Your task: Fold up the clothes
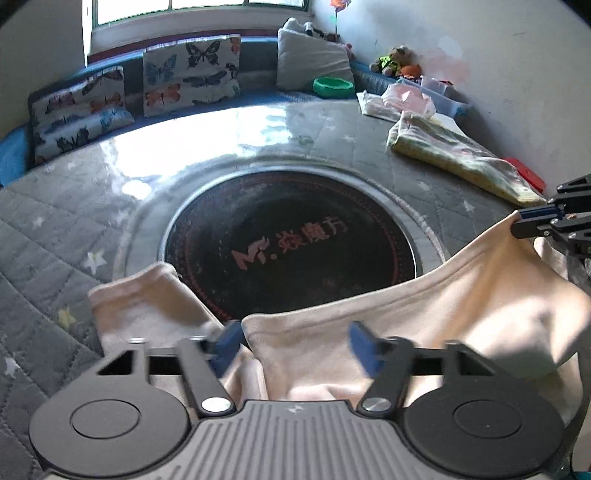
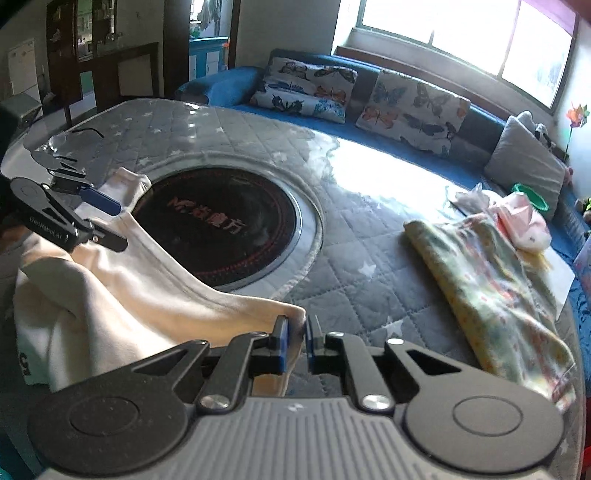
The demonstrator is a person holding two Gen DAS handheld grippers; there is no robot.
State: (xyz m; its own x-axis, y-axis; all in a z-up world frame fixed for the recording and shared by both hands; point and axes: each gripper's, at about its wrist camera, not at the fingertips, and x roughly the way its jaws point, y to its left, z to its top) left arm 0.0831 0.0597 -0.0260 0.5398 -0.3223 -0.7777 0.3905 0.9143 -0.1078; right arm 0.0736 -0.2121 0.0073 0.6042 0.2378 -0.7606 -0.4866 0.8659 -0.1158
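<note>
Sunlit room with window seat.
Butterfly cushions (image 2: pixel 410 107) line a blue sofa (image 2: pixel 225 88) beneath a bright window (image 2: pixel 465 33).

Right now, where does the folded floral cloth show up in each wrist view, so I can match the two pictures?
Left wrist view: the folded floral cloth lies at upper right, on the quilted table cover near the wall.
Right wrist view: the same cloth lies at right, running toward the lower right edge.
Shared landmark: the round black hotplate with red lettering, left of the cloth in both.

Two wrist views, close, sharing table (image 1: pixel 369 155)
</note>
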